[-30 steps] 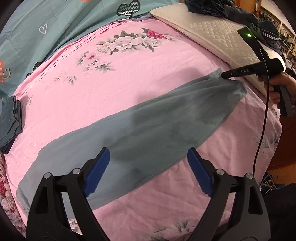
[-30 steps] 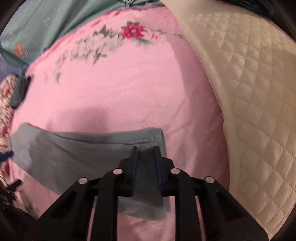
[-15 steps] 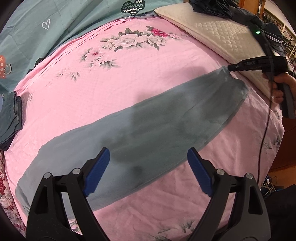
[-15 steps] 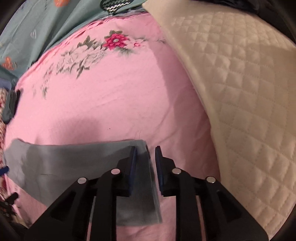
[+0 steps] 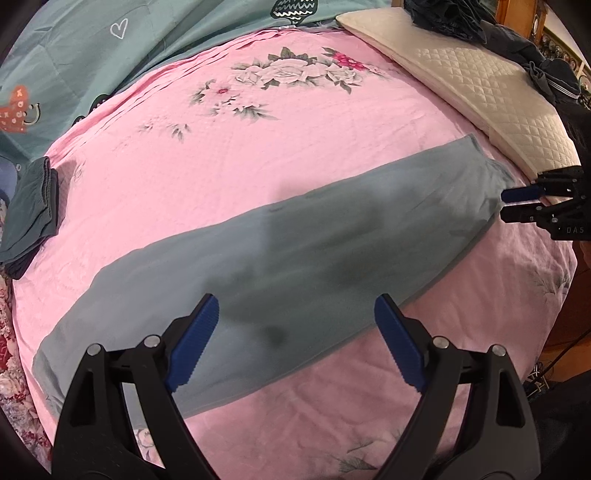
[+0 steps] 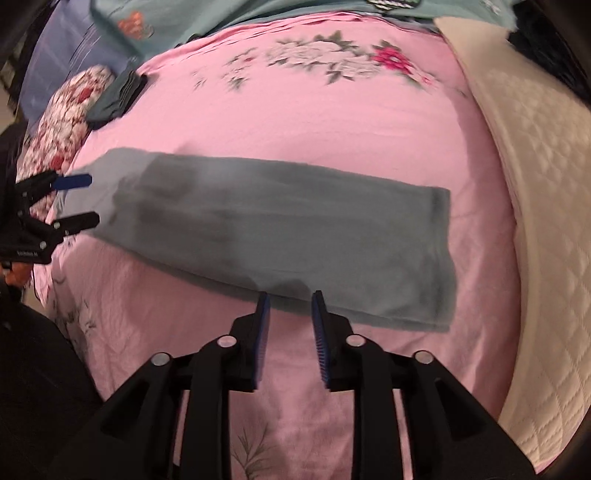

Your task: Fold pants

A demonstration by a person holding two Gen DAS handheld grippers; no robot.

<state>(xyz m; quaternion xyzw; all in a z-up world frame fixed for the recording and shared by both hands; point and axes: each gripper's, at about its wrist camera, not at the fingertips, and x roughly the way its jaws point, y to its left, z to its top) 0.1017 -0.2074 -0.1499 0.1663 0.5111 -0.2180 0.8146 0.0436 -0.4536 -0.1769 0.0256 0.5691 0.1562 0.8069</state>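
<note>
Right gripper [image 6: 290, 321] has let go of the pants [image 5: 295, 266] and is hanging slightly open; they're lying flat across the bed [image 5: 295, 147]. Left gripper [image 5: 295, 339] is hovering wide open. Probably best grabbing both end corners evenly.

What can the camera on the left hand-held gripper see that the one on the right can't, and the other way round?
Only the left wrist view shows the dark clothes piled on the pillow, and the white heart print on the teal quilt.

Only the right wrist view shows the red-flowered fabric at the bed's edge.

Both show the grey-green pants lying flat in a long strip on the pink floral sheet, the folded dark garment, the quilted cream pillow, and each other's open hand-held gripper: right, left.
</note>
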